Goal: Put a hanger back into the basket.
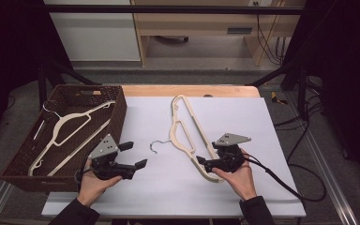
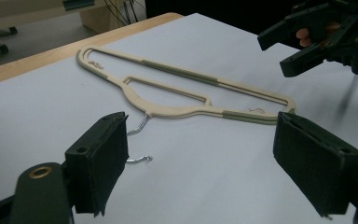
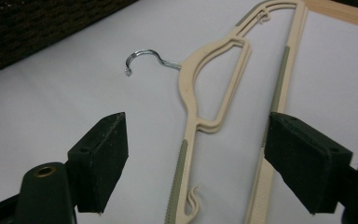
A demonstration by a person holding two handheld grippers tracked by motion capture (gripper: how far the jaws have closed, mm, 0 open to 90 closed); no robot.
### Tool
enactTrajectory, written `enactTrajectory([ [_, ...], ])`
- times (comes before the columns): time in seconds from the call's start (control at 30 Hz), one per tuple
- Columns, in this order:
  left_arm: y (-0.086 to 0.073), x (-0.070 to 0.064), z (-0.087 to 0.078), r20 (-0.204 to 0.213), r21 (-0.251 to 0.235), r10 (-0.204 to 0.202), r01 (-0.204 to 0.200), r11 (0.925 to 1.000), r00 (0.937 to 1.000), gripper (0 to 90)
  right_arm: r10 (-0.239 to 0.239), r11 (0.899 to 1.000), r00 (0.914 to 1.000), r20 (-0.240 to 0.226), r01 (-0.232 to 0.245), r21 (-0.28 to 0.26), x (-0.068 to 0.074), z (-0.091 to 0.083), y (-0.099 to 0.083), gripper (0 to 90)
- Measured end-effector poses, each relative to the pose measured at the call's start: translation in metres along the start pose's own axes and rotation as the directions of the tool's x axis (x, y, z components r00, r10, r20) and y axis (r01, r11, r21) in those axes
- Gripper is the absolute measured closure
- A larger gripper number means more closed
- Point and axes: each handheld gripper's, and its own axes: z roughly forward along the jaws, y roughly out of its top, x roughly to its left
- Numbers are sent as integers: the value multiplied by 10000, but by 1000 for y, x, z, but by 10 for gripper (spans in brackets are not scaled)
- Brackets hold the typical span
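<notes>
A cream plastic hanger [image 1: 187,136] lies flat on the white sheet [image 1: 168,187] that covers the tabletop [image 1: 192,90], near the middle of the high view. Its long bar runs from about 12 o'clock at the far end to about 5 o'clock at the near end, and its metal hook [image 1: 158,144] points out toward 9 o'clock.

The right hand-held gripper [image 1: 205,163] is at the hanger's near end, at about 5 o'clock from the hanger's middle, held in the person's right hand [image 1: 239,176]. In the right gripper view its jaws stand wide apart, one on either side of the hanger's near end, with the bar and the shoulder arm running between them; neither pad touches the plastic. The hook curls at roughly 11 o'clock in that view.

The left hand-held gripper [image 1: 133,154] sits at about 8 o'clock from the hanger, just beside the wicker basket [image 1: 119,117], in the left hand [image 1: 93,185]. Its jaws are also spread wide with nothing between them. In the left gripper view they face the hanger [image 2: 186,95] across bare sheet, with the hook just beyond the left jaw and the right hand-held gripper [image 2: 286,49] at 1 o'clock.

A second cream hanger [image 1: 70,136] lies inside the basket at the left edge of the tabletop, at 9 o'clock.
</notes>
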Motion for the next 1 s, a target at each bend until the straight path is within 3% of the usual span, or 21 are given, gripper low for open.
enactTrajectory([
  [0.33,0,1,-1,-82,-9,-24,24,10000,10000,178,286,9912,9995,-123,-268,1293,3,37,-7,413],
  [0.37,0,0,-1,-51,-16,-33,33,10000,10000,178,437,9865,9989,-152,-408,1586,3,44,-8,462],
  [0.4,0,0,-1,-51,-16,-33,33,10000,10000,178,437,9865,9989,-152,-408,1586,3,44,-8,462],
  [0.57,0,1,-1,-42,-7,-3,3,10000,10000,177,856,9670,9963,83,-851,2401,3,63,-14,551],
  [0.67,0,1,-2,-50,-4,10,-10,10000,10000,179,879,9637,9961,25,-857,2530,1,70,-17,588],
  [0.8,0,1,-3,-35,-16,9,-9,10000,10000,179,1074,9514,9939,251,-1101,2877,0,74,-19,641],
  [0.93,0,1,-4,-62,-42,-15,15,10000,10000,181,1109,9519,9937,170,-1112,2856,0,75,-19,684],
  [1.0,0,1,-3,-69,-28,7,-7,10000,10000,181,1160,9466,9931,196,-1165,3007,1,75,-18,720],
])
